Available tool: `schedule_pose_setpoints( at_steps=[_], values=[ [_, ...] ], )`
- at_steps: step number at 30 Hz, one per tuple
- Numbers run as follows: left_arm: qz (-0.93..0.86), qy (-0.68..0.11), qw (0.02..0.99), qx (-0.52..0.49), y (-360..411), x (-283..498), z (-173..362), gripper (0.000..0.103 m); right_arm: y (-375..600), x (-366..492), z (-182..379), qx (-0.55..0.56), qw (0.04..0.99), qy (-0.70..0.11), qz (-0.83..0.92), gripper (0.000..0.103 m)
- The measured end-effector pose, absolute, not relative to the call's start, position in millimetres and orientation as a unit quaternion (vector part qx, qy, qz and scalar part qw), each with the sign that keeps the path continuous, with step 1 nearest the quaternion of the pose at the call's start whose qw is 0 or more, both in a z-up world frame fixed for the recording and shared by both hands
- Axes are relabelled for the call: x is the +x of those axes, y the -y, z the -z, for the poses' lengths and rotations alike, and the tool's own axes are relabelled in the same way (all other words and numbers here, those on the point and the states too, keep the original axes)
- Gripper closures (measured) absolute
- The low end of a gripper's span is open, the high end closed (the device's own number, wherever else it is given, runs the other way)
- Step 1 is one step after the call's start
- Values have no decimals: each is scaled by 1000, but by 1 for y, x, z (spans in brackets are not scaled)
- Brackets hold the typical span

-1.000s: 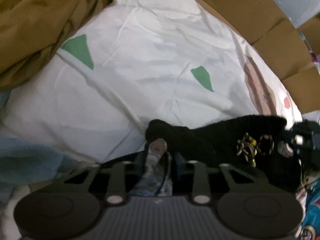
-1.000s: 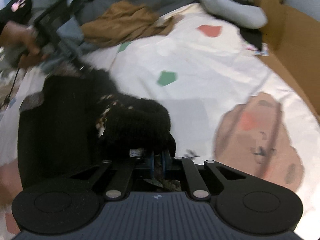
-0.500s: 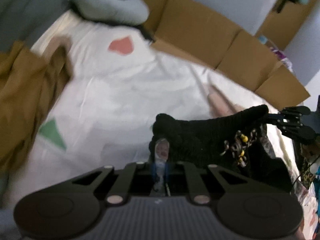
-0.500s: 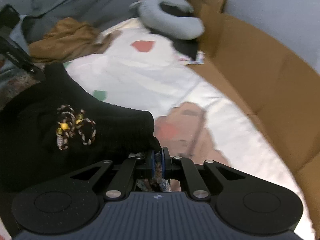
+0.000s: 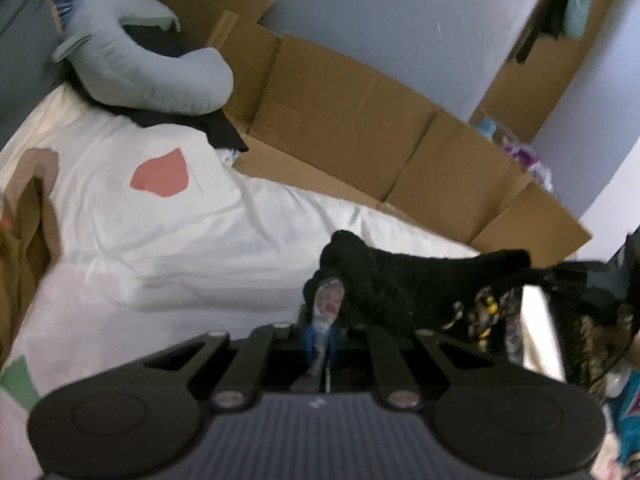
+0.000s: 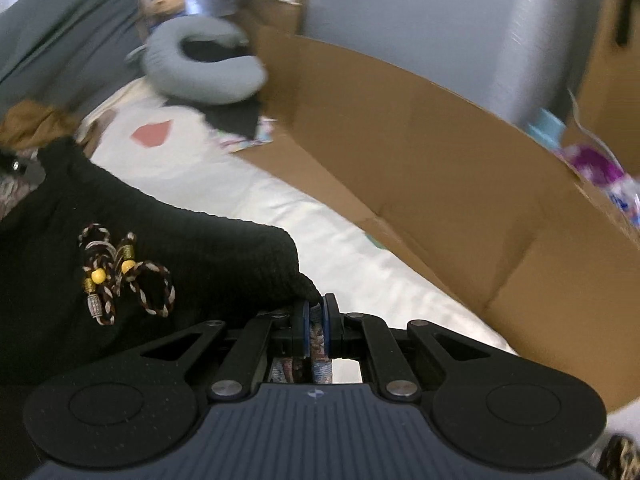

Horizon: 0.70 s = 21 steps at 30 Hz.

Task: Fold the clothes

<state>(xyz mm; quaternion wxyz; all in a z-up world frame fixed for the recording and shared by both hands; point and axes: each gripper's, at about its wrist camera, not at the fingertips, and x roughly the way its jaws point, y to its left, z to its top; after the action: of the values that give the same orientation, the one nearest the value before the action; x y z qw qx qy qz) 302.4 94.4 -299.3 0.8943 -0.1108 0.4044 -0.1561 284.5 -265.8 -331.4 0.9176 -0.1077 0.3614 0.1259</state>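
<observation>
White bedding (image 5: 224, 232) lies below. Left gripper (image 5: 322, 332) and right gripper (image 6: 316, 312), jaws clamped, hold the black knit garment (image 6: 168, 240) stretched above it. Only the right view shows its braided ornament (image 6: 120, 276) clearly.

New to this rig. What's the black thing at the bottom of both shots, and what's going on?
That black shape is a handheld two-finger gripper; a person holds one in each hand, each with a fisheye camera looking along its fingers. One picture is from the left gripper, the other from the right gripper. Both are shut on a black knit garment with a braided bow, stretched between them above a white sheet. Behind are a grey neck pillow and cardboard.
</observation>
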Motion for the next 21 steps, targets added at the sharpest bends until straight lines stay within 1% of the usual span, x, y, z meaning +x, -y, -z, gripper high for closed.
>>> schedule_pose_setpoints(
  at_steps=[10, 12, 14, 16, 17, 18, 20, 21],
  values=[
    [129, -451, 882, -48, -79, 331, 350, 95, 265, 315, 388, -101, 902, -400, -125, 99],
    [136, -450, 882, -35, -74, 333, 347, 89, 263, 320, 395, -92, 899, -407, -129, 98],
    [142, -449, 882, -23, -70, 335, 344, 75, 262, 324, 400, -83, 896, -414, -134, 96],
    [149, -448, 882, -10, -65, 338, 342, 71, 263, 326, 400, -76, 898, -413, -133, 94],
    [152, -447, 881, -4, -63, 339, 340, 69, 264, 325, 398, -73, 899, -410, -132, 91],
    [156, -446, 881, 2, -61, 340, 339, 69, 266, 324, 396, -70, 901, -407, -130, 80],
    [162, -445, 881, 15, -56, 342, 337, 69, 269, 321, 391, -73, 905, -396, -135, 72],
    [166, -444, 880, 21, -54, 343, 335, 69, 270, 319, 388, -76, 908, -390, -138, 71]
  ],
)
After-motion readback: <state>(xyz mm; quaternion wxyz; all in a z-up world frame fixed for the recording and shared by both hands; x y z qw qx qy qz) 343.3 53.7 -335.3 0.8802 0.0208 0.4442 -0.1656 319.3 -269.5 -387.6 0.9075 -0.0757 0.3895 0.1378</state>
